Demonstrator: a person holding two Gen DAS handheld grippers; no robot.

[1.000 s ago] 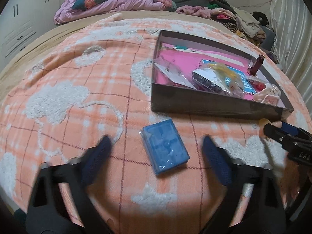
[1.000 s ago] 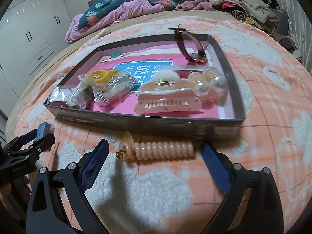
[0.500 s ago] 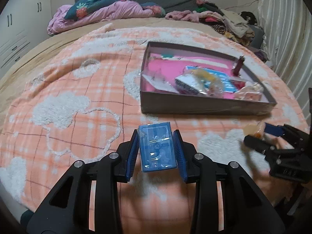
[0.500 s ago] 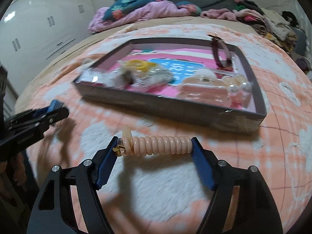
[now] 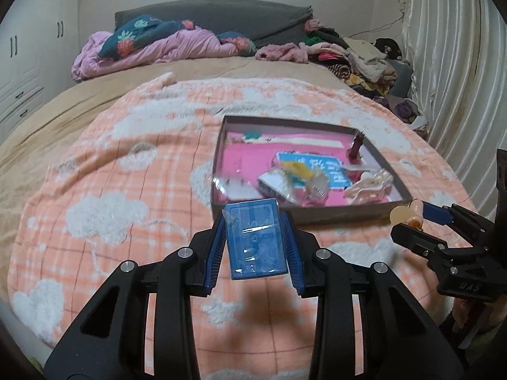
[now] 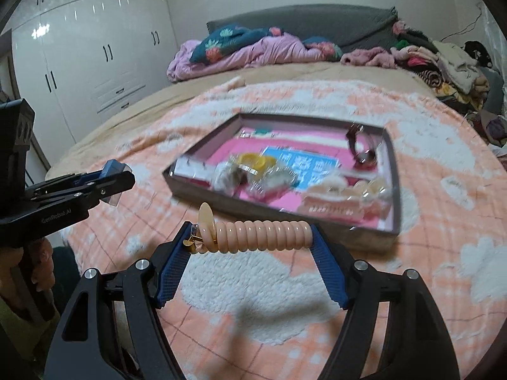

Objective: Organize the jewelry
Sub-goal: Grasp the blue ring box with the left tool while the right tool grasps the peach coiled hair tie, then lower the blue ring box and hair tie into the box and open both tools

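Left gripper (image 5: 254, 247) pinches a small blue clear-plastic rectangular case (image 5: 255, 238) by its 2 long sides, lifted off the peach-and-white plaid fleece blanket (image 5: 104, 190), just short of the near wall of the shallow grey cardboard tray with pink lining (image 5: 329, 216). The tray already holds bagged trinkets, a cream claw clip (image 6: 332, 201), pearl pieces and a dark red clip; both views are motion-blurred there.

Right gripper (image 6: 250, 255) is clamped end to end on a peach coiled spiral hair tie with a small gold charm (image 6: 256, 236), also in the air near the tray's front wall.

Risks, as a guess:
1. The slick case could slide out, since only its thin edges are gripped.
2. The springy coil could buckle and pop free.
3. Both grippers heading for the same tray might clash, or clip the near wall.
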